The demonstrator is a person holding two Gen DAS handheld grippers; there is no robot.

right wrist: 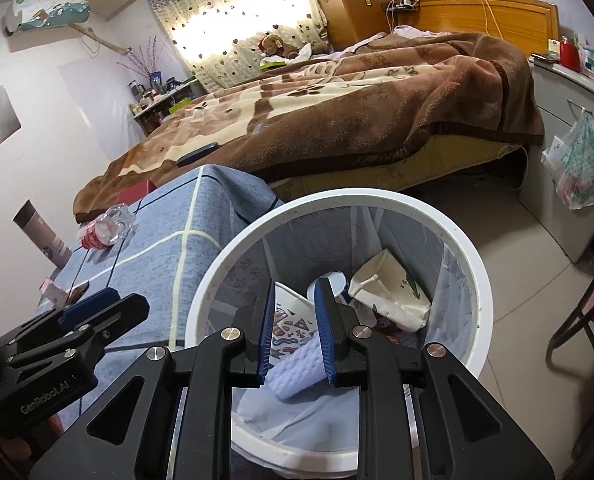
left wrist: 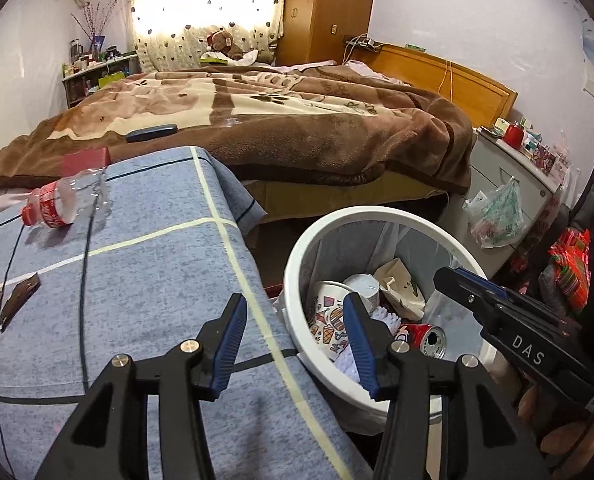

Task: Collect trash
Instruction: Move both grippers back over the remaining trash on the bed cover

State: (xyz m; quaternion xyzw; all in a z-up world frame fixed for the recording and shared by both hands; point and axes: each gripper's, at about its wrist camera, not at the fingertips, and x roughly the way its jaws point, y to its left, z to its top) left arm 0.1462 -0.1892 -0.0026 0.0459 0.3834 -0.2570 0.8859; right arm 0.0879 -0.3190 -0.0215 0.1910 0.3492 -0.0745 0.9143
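The crushed clear plastic bottle with a red label (left wrist: 63,200) lies on the blue-clothed bench (left wrist: 145,280), red cap toward the left edge, long axis crosswise. Left hand-held gripper (left wrist: 293,344) spread, empty; right hand-held gripper (right wrist: 296,330) slightly parted above the white round trash bin (right wrist: 473,280).

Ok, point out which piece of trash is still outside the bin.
The plastic bottle with the red label, lying on its side on the blue cloth. The cup, can and paper bag are already in the bin.

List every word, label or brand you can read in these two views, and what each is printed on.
"DAS": on the right gripper body, left wrist view.
"GeoRobot.AI": on the left gripper body, right wrist view.
Plastic bottle: red label, print too blurred to read.
Red can in the white bin: lettering unreadable.
Brown blanket: script too distorted to read.
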